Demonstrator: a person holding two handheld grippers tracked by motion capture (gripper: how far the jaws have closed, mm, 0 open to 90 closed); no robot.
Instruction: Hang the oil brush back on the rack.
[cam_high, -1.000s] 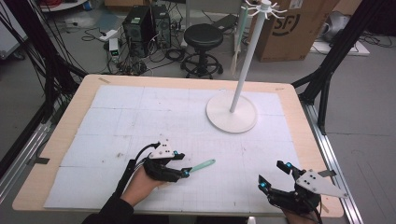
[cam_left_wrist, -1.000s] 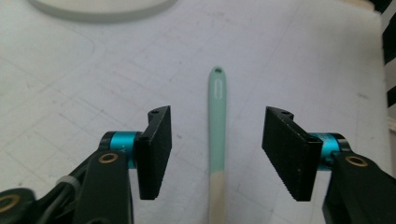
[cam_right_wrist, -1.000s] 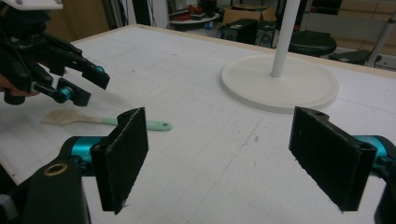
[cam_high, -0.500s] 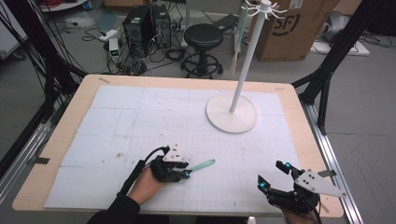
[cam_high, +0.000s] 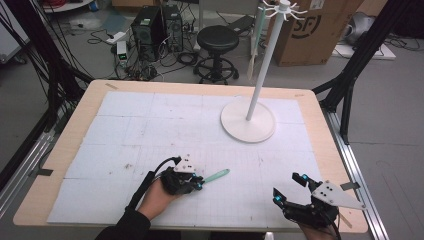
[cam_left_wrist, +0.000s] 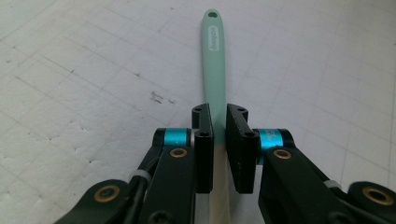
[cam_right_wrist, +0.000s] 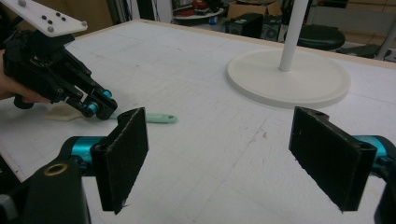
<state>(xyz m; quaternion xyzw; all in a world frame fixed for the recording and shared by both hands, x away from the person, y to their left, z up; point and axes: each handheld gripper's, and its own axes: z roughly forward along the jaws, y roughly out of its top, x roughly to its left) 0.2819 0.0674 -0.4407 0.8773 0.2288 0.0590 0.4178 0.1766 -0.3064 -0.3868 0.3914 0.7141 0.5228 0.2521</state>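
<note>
A spatula with a mint-green handle and a cream blade lies flat on the white table mat. My left gripper is low over it, and its jaws have just been closing on it. In the left gripper view the two pads press the spatula from both sides where the handle meets the blade, and the left gripper is shut on it. The handle's end with its hole points away. My right gripper rests near the front right edge, wide open with nothing between its pads. It looks across at the left gripper and the spatula.
A white hanging stand with a round base and a tall pole stands at the back right of the table. Beyond the table's far edge are a black stool, computer boxes, cables and a cardboard box.
The left gripper edged right along the spatula and its jaws went from open to shut on it. The right gripper stayed put.
</note>
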